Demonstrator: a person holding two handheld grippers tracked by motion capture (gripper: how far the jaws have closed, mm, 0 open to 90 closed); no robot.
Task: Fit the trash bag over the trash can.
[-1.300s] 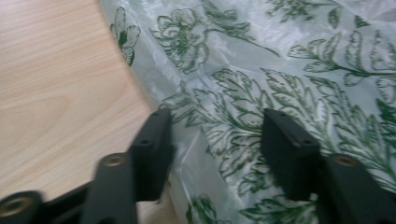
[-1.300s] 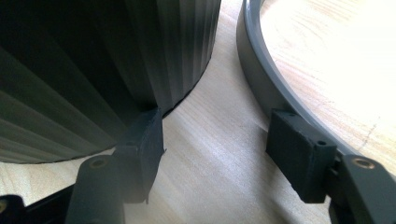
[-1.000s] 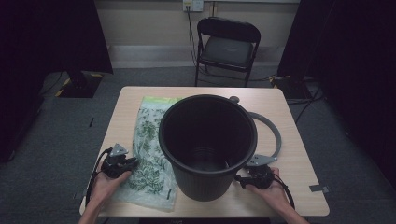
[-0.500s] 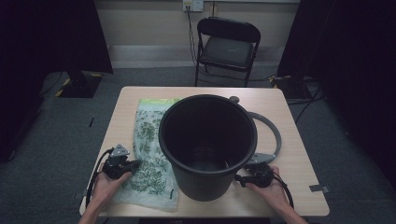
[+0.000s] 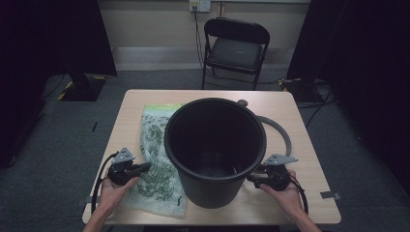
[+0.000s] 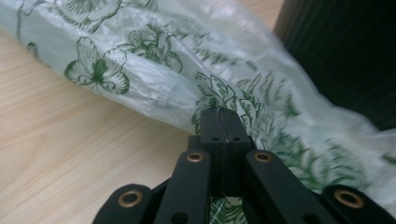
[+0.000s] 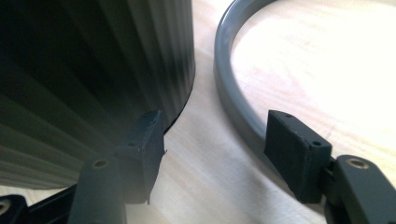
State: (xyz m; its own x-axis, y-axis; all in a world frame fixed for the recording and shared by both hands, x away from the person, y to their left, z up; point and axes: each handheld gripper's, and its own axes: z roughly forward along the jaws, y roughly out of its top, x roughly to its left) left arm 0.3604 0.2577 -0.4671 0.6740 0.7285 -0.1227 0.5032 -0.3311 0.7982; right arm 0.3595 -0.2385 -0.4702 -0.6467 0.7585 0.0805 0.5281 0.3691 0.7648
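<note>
L gripper (image 6: 219,122) now closed on bag (image 6: 154,79), R gripper (image 7: 212,149) unmoved

Black two-jaw grippers (image 5: 145,167) (image 5: 251,177) — brass-ringed pivots, grey three-cornered top plates, trailing black cables — bare forearms, no sleeves.

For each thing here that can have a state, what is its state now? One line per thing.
Black bin: upright on the table, open top, no liner inside.
Printed plastic bag: lying flat beside the bin, not opened out.
Grey ring: flat on the table, not fitted on the bin.
Left gripper: shut, fingers at the bag.
Right gripper: open, holding nothing.
Folding chair: unfolded, unoccupied.
</note>
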